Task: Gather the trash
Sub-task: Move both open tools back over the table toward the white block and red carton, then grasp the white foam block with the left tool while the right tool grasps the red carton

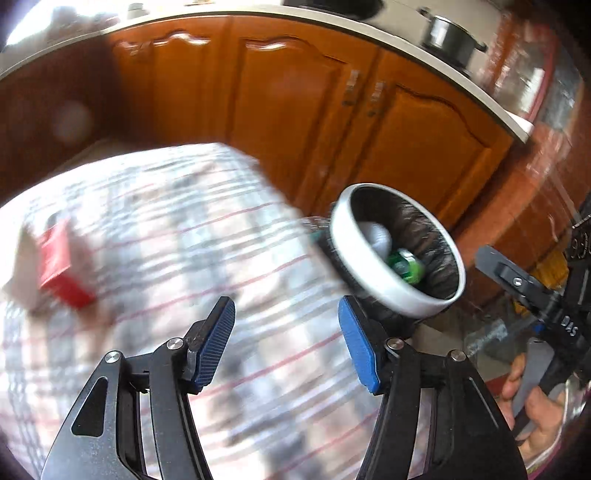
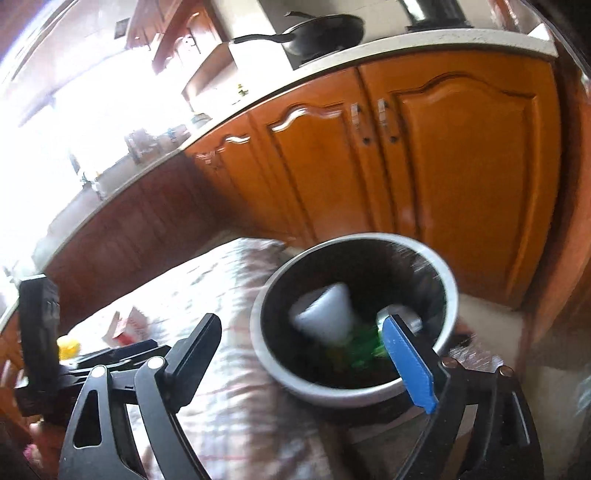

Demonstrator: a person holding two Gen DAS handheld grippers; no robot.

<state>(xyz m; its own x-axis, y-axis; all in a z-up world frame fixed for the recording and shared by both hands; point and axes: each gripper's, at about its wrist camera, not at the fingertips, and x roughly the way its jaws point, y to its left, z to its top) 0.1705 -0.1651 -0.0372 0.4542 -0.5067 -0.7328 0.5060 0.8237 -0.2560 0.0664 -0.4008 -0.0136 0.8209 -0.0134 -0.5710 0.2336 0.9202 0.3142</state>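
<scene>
A round trash bin (image 1: 345, 240) with a white rim and black liner stands beside the checked-cloth table (image 1: 166, 229). Inside it lie a white cup (image 1: 376, 236) and a green can (image 1: 404, 264). My left gripper (image 1: 286, 332) is open above the cloth, left of the bin, with nothing between its blue pads. My right gripper (image 2: 301, 325) is open right over the bin (image 2: 332, 391), above the white cup (image 2: 325, 314) and the green can (image 2: 364, 347), and holds nothing. A red and beige box (image 1: 55, 266) lies on the cloth at far left.
Orange wooden cabinet doors (image 2: 461, 166) under a pale counter (image 2: 424, 40) stand just behind the bin. A black pan (image 2: 321, 33) and a pot (image 1: 448, 37) sit on the counter. A small yellow thing (image 2: 68, 347) lies on the table near the box (image 2: 127, 326). A hand (image 1: 535, 406) grips the right tool.
</scene>
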